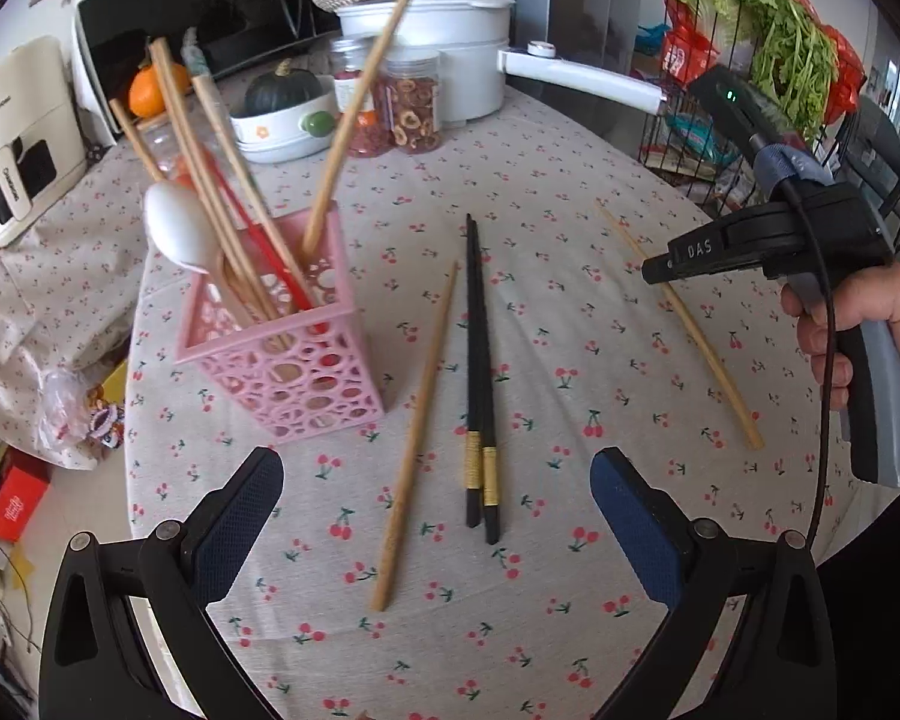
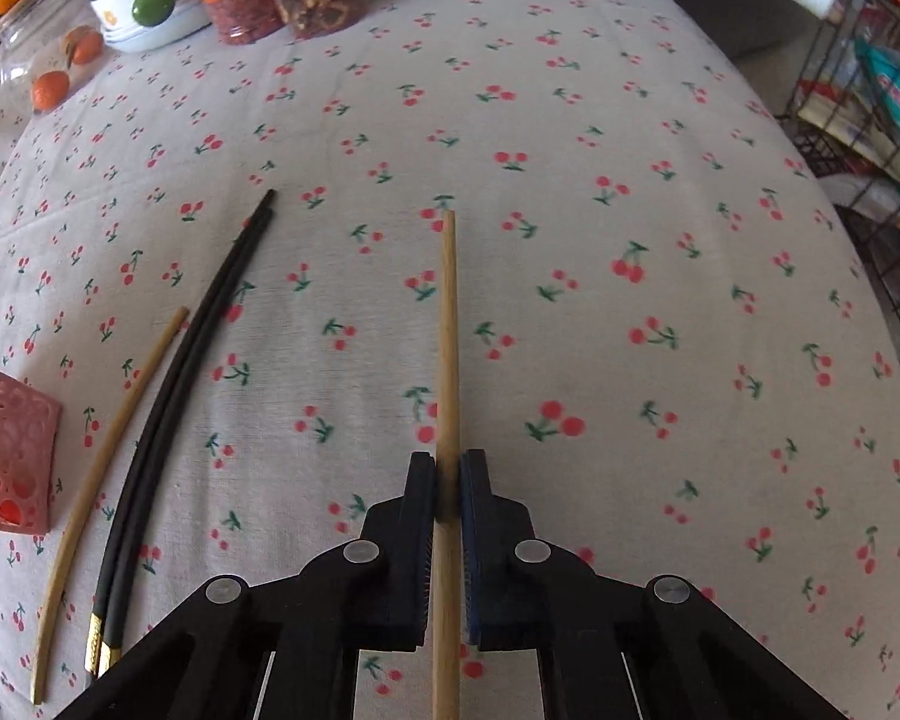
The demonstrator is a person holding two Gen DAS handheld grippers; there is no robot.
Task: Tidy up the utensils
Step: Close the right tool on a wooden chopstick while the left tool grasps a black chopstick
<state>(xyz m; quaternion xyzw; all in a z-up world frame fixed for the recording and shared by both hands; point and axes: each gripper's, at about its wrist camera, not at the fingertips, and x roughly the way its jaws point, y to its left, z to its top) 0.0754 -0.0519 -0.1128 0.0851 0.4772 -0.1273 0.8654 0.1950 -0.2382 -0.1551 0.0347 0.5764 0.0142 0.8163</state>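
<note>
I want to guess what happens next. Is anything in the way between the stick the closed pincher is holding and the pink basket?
Nothing tall. Between the held wooden chopstick and the pink basket, only the black chopsticks and another wooden chopstick lie flat on the tablecloth; lifting clears them.

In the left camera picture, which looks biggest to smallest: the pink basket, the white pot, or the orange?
1. Pink basket, though it is nearest the camera.
2. White pot, farther back, so its real size is unsure.
3. Orange.
</note>
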